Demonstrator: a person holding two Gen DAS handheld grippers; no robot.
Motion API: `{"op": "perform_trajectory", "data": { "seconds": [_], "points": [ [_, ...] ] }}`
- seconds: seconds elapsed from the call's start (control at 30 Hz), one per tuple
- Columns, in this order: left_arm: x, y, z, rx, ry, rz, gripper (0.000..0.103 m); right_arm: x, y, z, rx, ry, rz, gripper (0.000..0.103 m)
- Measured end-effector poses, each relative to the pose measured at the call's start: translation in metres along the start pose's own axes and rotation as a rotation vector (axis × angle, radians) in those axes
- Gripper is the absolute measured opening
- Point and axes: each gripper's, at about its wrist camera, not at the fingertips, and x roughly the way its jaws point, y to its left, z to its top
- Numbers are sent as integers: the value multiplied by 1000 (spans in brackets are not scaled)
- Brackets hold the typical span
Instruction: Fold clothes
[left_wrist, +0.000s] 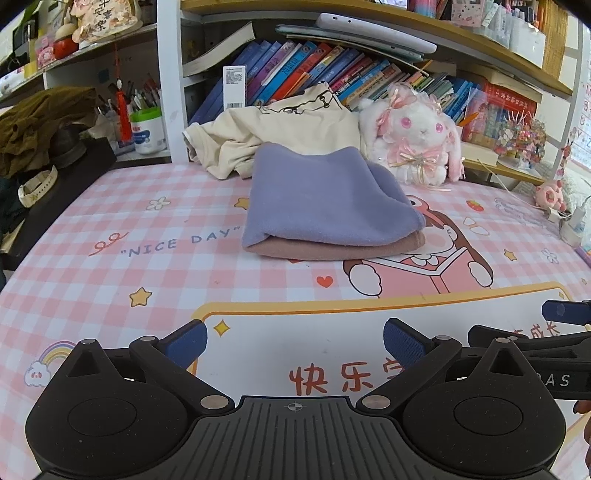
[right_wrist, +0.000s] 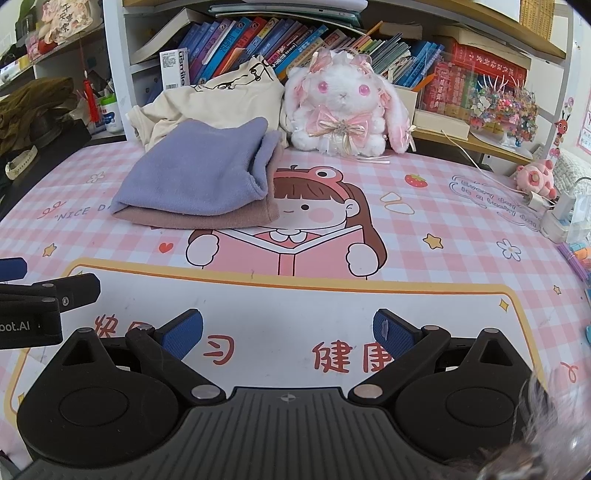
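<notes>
Left gripper (left_wrist: 294, 341) sits at the bottom of its own view, jaws spread wide, nothing between the blue pads (left_wrist: 186, 343), only the printed desk mat (left_wrist: 110, 280) showing in the gap. Right gripper (right_wrist: 288, 334) is the same: bottom of its view, jaws spread, holding nothing, white panel of the mat under it. Each gripper shows at the edge of the other's view: the right one pokes in at lower right of the left wrist view, the left one at the left edge of the right wrist view, so they sit side by side, near each other. Folded clothes are stacked on the mat: purple garment (left_wrist: 325, 201) on top of a pink-brown garment (left_wrist: 343, 249), centre of the left wrist view, upper left of centre in the right wrist view, well apart from both grippers. The top piece overhangs the lower one at the back; the lower one's front edge sticks out beneath. Behind the stack, touching it, a cream garment (left_wrist: 280, 127) lies crumpled and unfolded against the bookshelf (left_wrist: 332, 70). White-and-pink plush rabbit (right_wrist: 343, 107) sits just beside the cream garment, upper centre of the right wrist view. Olive cloth (left_wrist: 40, 122) is heaped at far left, off the mat. Charger and cable (right_wrist: 535, 199) lie at the right edge of the mat.
</notes>
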Motion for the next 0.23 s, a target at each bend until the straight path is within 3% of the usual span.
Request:
{"op": "perform_trajectory", "data": {
  "seconds": [0.23],
  "points": [
    [-1, 0, 0, -2, -4, -3, 103, 0, 0, 0, -2, 4, 1, 100]
  ]
}}
